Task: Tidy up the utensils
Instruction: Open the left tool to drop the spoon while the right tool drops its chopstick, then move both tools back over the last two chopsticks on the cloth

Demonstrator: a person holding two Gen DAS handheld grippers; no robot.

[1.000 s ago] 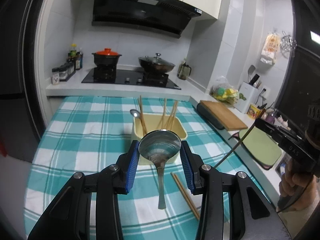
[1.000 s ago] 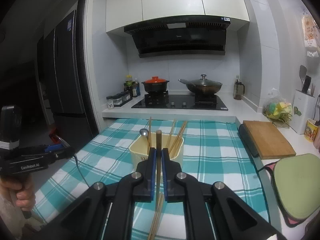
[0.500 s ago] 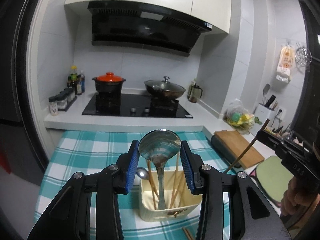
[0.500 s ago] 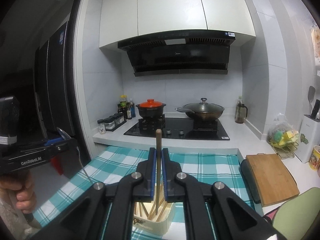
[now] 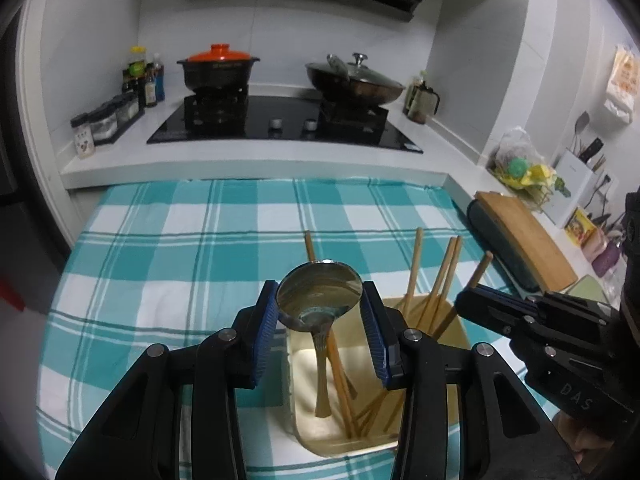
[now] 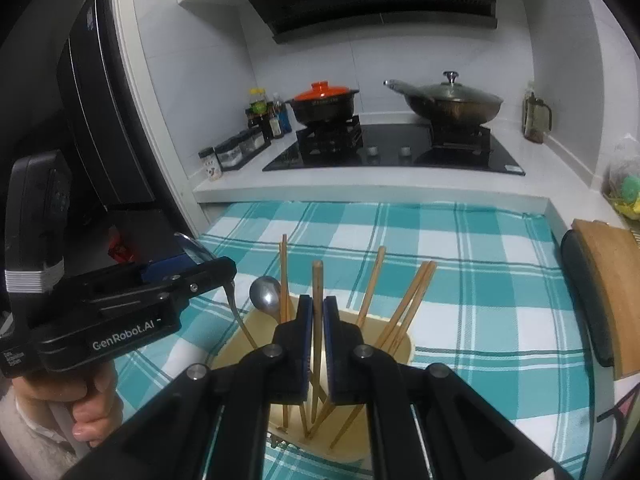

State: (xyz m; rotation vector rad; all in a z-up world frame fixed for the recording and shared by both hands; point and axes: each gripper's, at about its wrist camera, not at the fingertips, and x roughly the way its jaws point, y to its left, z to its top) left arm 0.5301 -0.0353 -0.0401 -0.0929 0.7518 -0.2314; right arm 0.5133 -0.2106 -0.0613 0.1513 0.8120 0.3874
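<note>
The left gripper (image 5: pixel 320 322) clasped the spoon (image 5: pixel 319 300) upright, handle down inside the bin (image 5: pixel 460 334); the right gripper (image 6: pixel 316 344) clenched a vertical chopstick (image 6: pixel 317 280) likewise.

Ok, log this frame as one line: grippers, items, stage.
left gripper: shut on spoon | right gripper: shut on chopstick | both over yellow bin | stage: lowering in, not released

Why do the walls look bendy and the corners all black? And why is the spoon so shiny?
Left wrist view: the fisheye lens bows the white kitchen counter and leaves a dark ring around the picture; the shiny steel spoon in the left claw mirrors the room's light. Right wrist view: same bending and black corners, and the wooden chopstick in the right claw looks sharp, not blurry.
</note>
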